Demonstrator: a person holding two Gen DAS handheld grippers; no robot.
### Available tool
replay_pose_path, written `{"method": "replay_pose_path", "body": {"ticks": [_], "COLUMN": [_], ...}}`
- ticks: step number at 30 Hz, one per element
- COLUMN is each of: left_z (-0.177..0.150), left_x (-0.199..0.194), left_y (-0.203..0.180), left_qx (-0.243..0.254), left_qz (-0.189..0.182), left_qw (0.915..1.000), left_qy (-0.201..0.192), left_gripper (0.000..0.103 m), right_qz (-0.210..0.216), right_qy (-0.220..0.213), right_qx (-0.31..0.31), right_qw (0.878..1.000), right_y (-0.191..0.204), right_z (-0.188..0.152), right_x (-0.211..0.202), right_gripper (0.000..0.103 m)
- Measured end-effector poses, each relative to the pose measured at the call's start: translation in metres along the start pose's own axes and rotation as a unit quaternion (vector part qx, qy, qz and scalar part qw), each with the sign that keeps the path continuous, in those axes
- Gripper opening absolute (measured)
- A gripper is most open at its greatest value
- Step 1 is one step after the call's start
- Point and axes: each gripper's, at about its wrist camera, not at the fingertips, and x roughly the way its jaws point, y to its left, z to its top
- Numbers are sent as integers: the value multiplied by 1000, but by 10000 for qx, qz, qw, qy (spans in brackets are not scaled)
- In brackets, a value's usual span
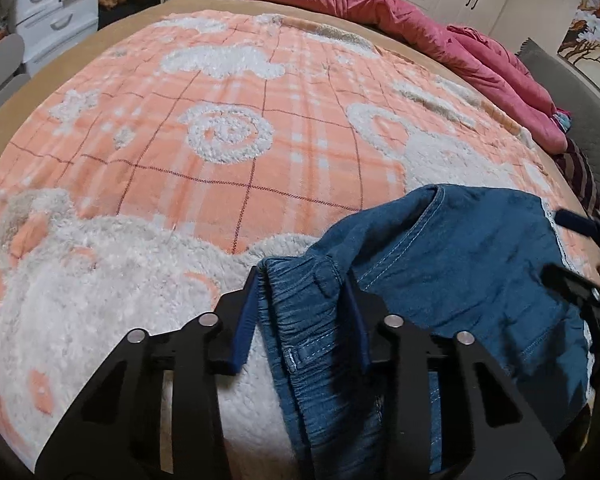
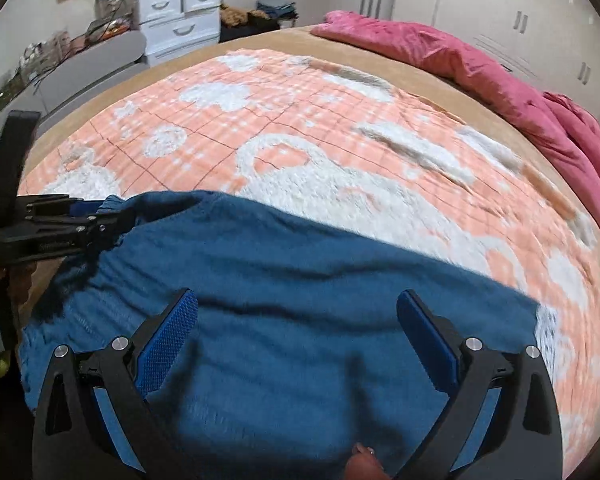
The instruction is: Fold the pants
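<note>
Blue denim pants (image 1: 460, 264) on the near edge of the bed, on top of the orange-and-white plush blanket (image 1: 204, 128). Gathered elastic waistband toward the left in the right wrist view, hem with white lace trim toward the right.

Left gripper (image 1: 304, 284): jaws clamped on the bunched waistband end of the pants; denim pinched between both blue pads, fabric hanging below the fingers toward the camera. Same gripper seen side-on at far left of the right wrist view (image 2: 100, 216), tips buried in the waistband gathers.

Right gripper (image 2: 296, 308): jaws spread wide, blue pads well apart, nothing between them. Positioned over the middle of the pants; contact with the cloth not determinable, right wrist view motion-blurred. In the left wrist view only partly visible at the right edge (image 1: 580, 248), near the lace hem.

Surroundings: pink duvet (image 2: 480, 68) bunched along the far right side of the bed; tan bedsheet (image 2: 260, 42) showing around the blanket; white plastic drawer unit (image 2: 180, 16) far left against the wall; white wardrobe doors (image 2: 520, 12) far right.
</note>
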Motion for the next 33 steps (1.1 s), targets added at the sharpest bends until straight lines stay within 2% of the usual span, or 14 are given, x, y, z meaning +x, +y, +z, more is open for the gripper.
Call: {"method": "replay_pose_path", "body": {"ticks": [4, 9, 13, 17, 19, 21, 22, 24, 26, 28, 29, 30, 33], "left_z": [-2, -6, -6, -8, -8, -8, -7, -6, -5, -5, -4, -4, -3], "left_x": [-16, -29, -29, -29, -29, -28, -28, -26, -23, -23, -25, -24, -21], "left_y": [-5, -10, -10, -8, -6, -6, -5, -4, 0, 2, 3, 4, 5], "left_qx": [141, 339, 371, 374, 335, 322, 330, 313, 276, 263, 275, 276, 304], "left_qz": [-271, -340, -359, -374, -394, -420, -412, -394, -380, -335, -332, -298, -354], "left_qw": [9991, 9971, 9966, 9961, 9961, 9961, 9961, 9964, 9969, 9969, 9966, 9965, 9964], "left_qy": [-304, -598, -639, -701, -708, -702, -707, -682, -624, -659, -703, -731, -711], "left_gripper": [22, 22, 22, 22, 22, 22, 22, 24, 28, 32, 37, 47, 55], "right_qz": [471, 855, 793, 904, 927, 1111, 1265, 1173, 1128, 1111, 1136, 1183, 1230], "right_qy": [120, 228, 368, 707, 852, 844, 756, 495, 296, 4, -122, -250, -528], "right_qx": [-274, -762, -1413, -1925, -2103, -1981, -1840, -1860, -1797, -1797, -1775, -1733, -1720], "right_qw": [9984, 9932, 9861, 9746, 9695, 9702, 9718, 9743, 9768, 9774, 9775, 9774, 9760], "right_y": [2, 1, 5, 13, 20, 23, 23, 26, 27, 28, 28, 27, 25], "right_z": [18, 44, 57, 60, 56, 53, 51, 46, 41, 37, 36, 36, 36], "right_x": [19, 40, 55, 73, 82, 87, 86, 78, 67, 50, 42, 34, 14], "right_gripper": [99, 99, 96, 68, 61, 28, 24, 15, 9, 8, 8, 8, 8]}}
